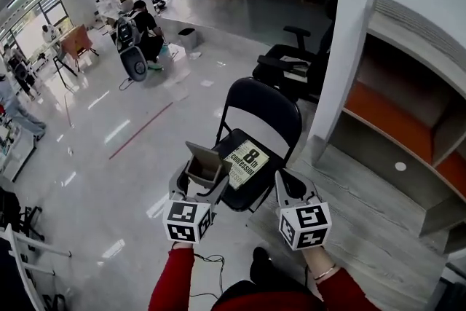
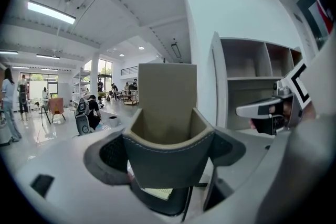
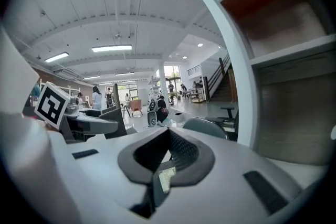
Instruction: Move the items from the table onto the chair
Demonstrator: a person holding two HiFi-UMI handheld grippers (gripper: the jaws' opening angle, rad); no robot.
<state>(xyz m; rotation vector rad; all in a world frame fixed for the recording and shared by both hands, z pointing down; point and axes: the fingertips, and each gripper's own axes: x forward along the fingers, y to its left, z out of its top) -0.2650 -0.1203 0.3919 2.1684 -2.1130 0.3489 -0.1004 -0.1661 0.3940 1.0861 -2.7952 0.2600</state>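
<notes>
You cannot tell from any view whether the grey stitched open-top holder with a tan lining and tall back flap touches the seat or hangs just above it. In the head view it covers the near left corner of the black-and-cream paperback book, which lies flat on the seat of the black folding chair. In the left gripper view the holder fills the middle, so you see only a pale sliver of the book under it. The front seat edge is cut off by both claws. To the chair's right stands a white shelf unit with orange back panels, close to the seat, leaving you little room on that side. A black office chair sits just behind the folding chair. To the left the glossy grey floor is open, with people well apart from you. Your left claw is spread wide and clamps the holder by its two sides, over the seat's front left part, beside the book. Your right claw hovers over the seat's front right edge, its pads drawn together at the tips with nothing between them.
</notes>
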